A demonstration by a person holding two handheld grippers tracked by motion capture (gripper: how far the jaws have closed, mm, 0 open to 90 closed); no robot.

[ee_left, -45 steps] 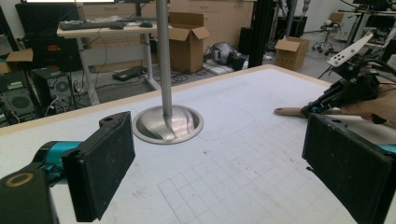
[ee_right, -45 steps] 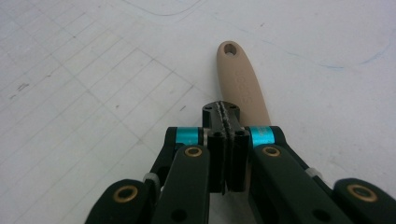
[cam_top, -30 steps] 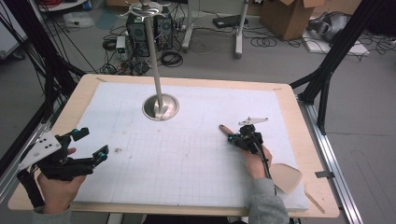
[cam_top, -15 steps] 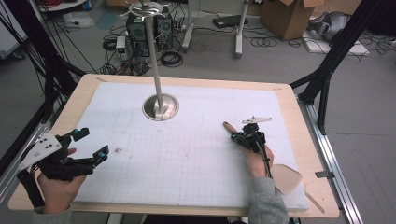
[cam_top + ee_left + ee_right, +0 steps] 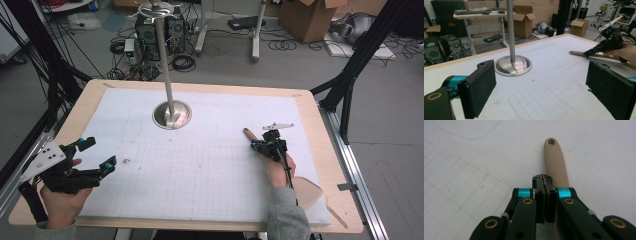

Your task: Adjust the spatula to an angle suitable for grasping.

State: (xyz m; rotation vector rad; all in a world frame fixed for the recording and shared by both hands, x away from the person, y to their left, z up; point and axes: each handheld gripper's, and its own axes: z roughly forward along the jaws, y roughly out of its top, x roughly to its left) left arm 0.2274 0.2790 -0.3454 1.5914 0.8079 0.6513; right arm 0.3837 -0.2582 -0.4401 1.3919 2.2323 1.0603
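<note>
Two grippers over the white mat (image 5: pixel 200 175): left gripper (image 5: pixel 97 154) hovered wide open near its left edge, right gripper (image 5: pixel 545 185) pressed shut above the tan spatula handle (image 5: pixel 556 161) lying at right.

Handle: matt tan plastic-looking spatula handle (image 5: pixel 556 161), smooth.
Stand: polished silver metal pole stand (image 5: pixel 171 114), glossy.
Mat: white gridded paper-like sheet (image 5: pixel 200 170), matt.
Table: pale wooden tabletop (image 5: pixel 320 130), smooth.
Pads: black right gripper (image 5: pixel 544 180), matt, rough-looking.
</note>
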